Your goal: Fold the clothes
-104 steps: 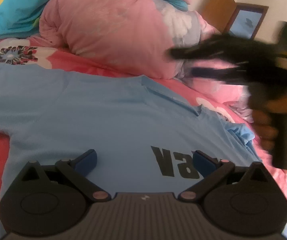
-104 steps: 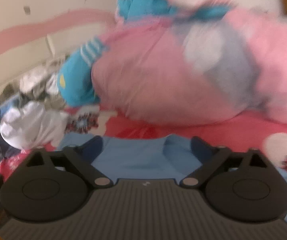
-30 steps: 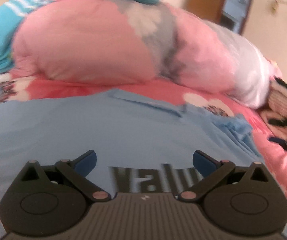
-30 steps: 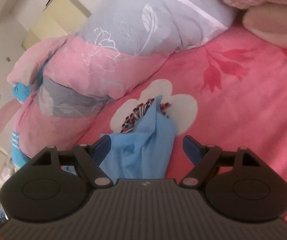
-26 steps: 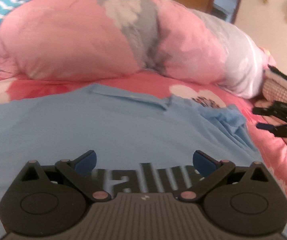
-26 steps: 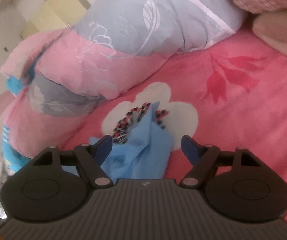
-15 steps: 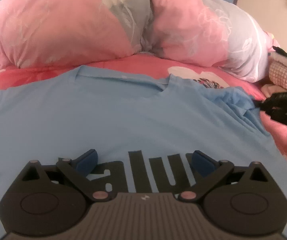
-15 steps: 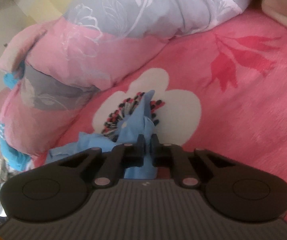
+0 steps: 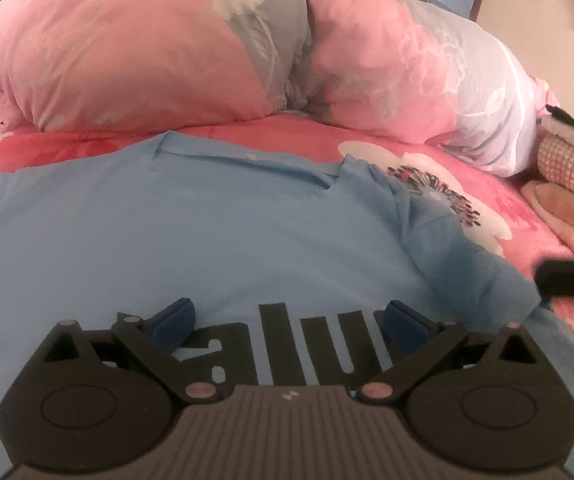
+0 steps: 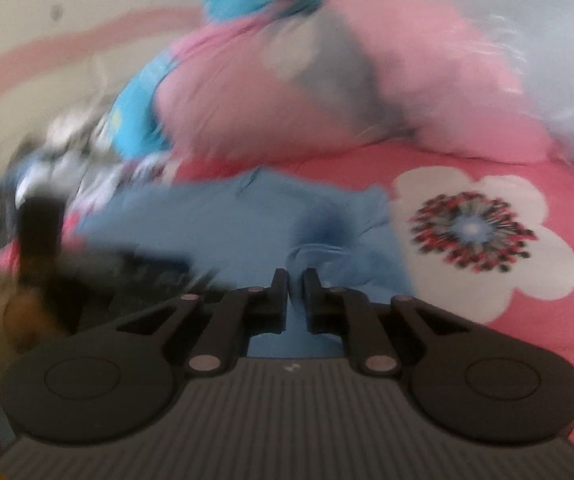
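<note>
Pink bedding printed with big white flowers covers the bed that serves as the work surface, and a bulky pink and grey floral quilt is heaped along its far side, running into a pale lilac section at the right. Beyond it stand a cream wall and part of a wooden-framed door. A light blue cotton T-shirt with black lettering lies spread flat on the bed, collar toward the quilt. The left gripper hangs over the lettering with its blue-padded fingers spread wide, holding nothing. In the blurred right wrist view, the right gripper has its fingers pinched close together on a bunched fold of the shirt's sleeve, just beside a white flower print.
</note>
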A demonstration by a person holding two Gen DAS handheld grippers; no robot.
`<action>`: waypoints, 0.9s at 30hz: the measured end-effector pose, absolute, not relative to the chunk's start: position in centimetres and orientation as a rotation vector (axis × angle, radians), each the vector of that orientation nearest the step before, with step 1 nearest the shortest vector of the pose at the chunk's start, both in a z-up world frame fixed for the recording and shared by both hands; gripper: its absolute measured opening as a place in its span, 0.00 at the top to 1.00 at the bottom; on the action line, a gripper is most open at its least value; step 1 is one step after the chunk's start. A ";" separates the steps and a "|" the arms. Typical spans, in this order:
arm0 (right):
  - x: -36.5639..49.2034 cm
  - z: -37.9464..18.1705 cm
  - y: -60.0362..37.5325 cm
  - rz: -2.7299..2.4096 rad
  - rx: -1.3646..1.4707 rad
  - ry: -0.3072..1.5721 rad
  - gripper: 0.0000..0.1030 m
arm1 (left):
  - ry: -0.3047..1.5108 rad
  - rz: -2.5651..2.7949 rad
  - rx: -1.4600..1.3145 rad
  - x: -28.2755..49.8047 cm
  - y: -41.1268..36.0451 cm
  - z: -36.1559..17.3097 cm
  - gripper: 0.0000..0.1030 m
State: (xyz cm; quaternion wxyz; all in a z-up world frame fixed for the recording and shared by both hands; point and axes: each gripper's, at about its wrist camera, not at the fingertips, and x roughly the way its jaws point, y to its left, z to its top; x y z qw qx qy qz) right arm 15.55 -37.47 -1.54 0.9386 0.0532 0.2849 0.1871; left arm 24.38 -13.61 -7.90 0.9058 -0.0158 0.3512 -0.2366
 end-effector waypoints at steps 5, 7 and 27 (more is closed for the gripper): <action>12.2 -0.9 -37.3 0.405 0.189 0.580 0.86 | 0.719 -0.498 -0.055 24.4 -13.3 -7.9 0.01; 11.3 -0.8 -38.1 0.361 0.239 0.577 0.84 | 0.715 -0.502 -0.067 24.4 -13.1 -8.0 0.01; 16.8 -2.3 -33.7 0.370 -0.379 0.753 0.66 | 0.699 -0.528 -0.128 24.6 -12.2 -8.4 0.00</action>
